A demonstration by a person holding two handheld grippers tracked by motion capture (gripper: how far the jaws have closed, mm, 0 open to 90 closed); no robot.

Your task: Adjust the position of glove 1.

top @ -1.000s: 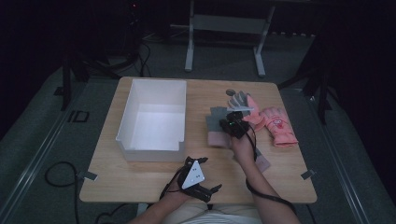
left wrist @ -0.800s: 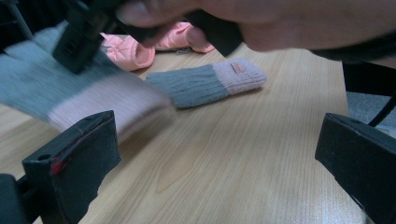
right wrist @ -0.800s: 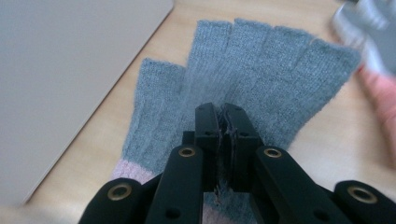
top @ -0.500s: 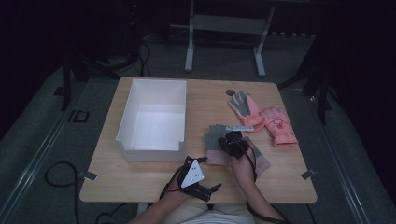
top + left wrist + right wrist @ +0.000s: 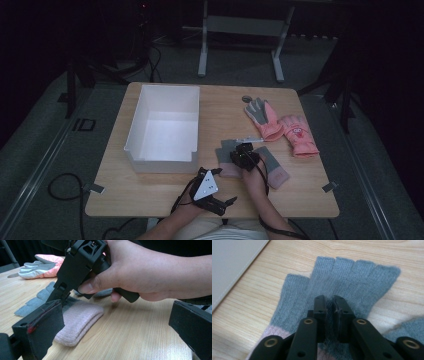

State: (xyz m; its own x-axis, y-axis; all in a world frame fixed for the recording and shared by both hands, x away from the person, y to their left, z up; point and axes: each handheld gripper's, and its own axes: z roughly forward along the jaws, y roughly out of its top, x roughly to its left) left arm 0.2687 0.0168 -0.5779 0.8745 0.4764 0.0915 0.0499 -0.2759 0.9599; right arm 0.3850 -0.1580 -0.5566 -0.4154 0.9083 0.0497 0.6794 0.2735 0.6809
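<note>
A grey knitted glove (image 5: 225,148) with a pink cuff (image 5: 77,320) lies flat on the table's middle. My right gripper (image 5: 242,151) points down onto its palm. In the right gripper view the jaws (image 5: 330,298) stand almost together with a fold of the grey glove (image 5: 352,277) pinched between them, and they have just been opening a little. A second grey glove (image 5: 272,165) lies just right of it. My left gripper (image 5: 225,204) rests near the front edge, and its jaws (image 5: 115,315) are wide open with nothing between them.
A white bin (image 5: 132,131) stands left of the gloves. Two pink gloves (image 5: 265,120) (image 5: 298,134) lie at the back right, with a small round disc (image 5: 246,98) behind them. A person's hand (image 5: 150,272) holds the right gripper.
My right gripper has come toward the table's front and sunk down with the grey glove, which now lies flat on the wood. The left gripper has stayed put.
</note>
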